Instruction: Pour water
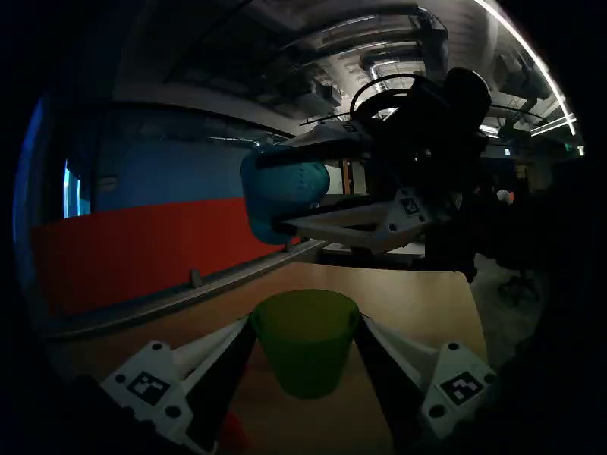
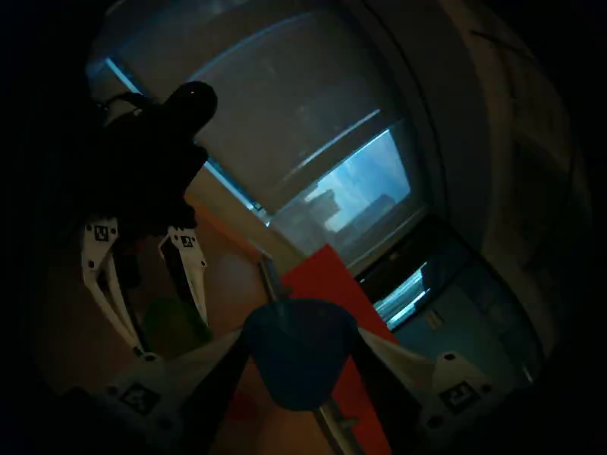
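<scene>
Green cup (image 1: pixel 306 345): where is it in the left gripper view?

Right in front of me, between the 2 jaws of my left gripper (image 1: pixel 305 327). They are closed in on its sides, 1 on each, and the cup is upright, mouth up. Below it is the wooden table (image 1: pixel 425 299). I cannot tell whether the cup's base touches the top.

And above it?

My right gripper (image 1: pixel 275 193), with its jaws clamped on the blue cup (image 1: pixel 297 182). That cup is tipped onto its side, higher than the green cup and a little to its left. A red panel (image 1: pixel 136 254) runs along behind the table.

Any water?

Too dim to tell.

Now the right gripper view.

The jaws of my right gripper (image 2: pixel 300 334) both press on the blue cup (image 2: pixel 300 356), close in front of the camera. Lower left and farther off, my left gripper (image 2: pixel 173 334) points downward with the green cup (image 2: pixel 171 326) between its 2 white jaws. The red panel (image 2: pixel 328 284) lies beyond the blue cup.
</scene>
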`<act>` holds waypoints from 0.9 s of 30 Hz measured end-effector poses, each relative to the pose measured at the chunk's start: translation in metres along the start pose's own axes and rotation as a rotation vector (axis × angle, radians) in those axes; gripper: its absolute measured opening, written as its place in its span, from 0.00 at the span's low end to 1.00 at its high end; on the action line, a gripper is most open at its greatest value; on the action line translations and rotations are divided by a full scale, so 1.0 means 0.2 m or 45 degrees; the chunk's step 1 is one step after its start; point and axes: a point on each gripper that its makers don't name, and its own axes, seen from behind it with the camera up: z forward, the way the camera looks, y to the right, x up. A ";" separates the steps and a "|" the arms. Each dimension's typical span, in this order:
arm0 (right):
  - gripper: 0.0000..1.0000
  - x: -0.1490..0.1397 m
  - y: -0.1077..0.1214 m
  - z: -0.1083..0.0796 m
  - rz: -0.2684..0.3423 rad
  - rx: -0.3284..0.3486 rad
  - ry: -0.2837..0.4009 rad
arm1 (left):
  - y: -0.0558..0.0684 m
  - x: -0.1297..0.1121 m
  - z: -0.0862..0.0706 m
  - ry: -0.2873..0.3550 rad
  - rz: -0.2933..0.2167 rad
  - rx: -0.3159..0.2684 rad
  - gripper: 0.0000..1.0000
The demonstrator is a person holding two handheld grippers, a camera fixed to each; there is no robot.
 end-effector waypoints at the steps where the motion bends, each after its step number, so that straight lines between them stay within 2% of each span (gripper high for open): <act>1: 0.91 0.00 0.00 0.00 -0.013 -0.002 -0.001 | 0.00 0.00 0.00 0.000 0.001 0.000 0.88; 18: 0.91 0.04 0.01 0.02 -0.181 -0.025 -0.011 | 0.00 0.00 0.01 0.003 0.001 -0.001 0.88; 27: 0.91 0.04 0.03 0.02 -0.243 -0.042 -0.018 | 0.00 0.01 0.01 0.002 0.004 -0.001 0.88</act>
